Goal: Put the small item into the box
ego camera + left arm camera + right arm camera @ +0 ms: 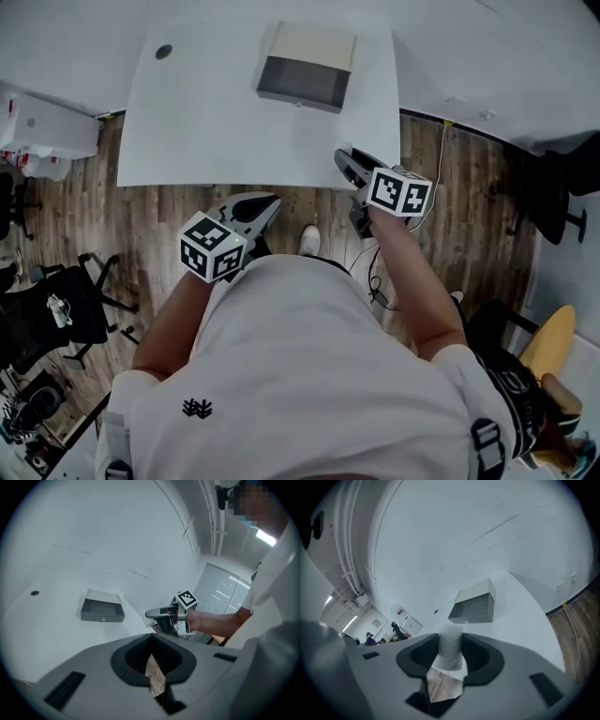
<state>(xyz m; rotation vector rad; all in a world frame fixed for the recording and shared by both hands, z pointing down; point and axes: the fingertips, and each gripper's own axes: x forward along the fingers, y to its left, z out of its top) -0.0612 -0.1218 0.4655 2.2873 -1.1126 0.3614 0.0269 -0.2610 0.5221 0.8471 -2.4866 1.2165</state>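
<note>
A grey box (307, 67) lies open on the white table (187, 122), at its far side. My right gripper (349, 167) hovers over the table's near edge, to the right. In the right gripper view it (450, 641) is shut on a small white item (451, 645) that stands up between the pads, with the box (476, 604) ahead of it. My left gripper (255, 210) hangs over the floor just in front of the table. Its jaws (151, 640) are shut with nothing in them. The left gripper view shows the box (102, 609) and the right gripper (161, 615).
A small dark round mark (163, 52) sits at the table's far left corner. On the wooden floor stand a black office chair (66, 309) and a white cabinet (37, 127) at the left, and a cable (439, 173) trails at the right.
</note>
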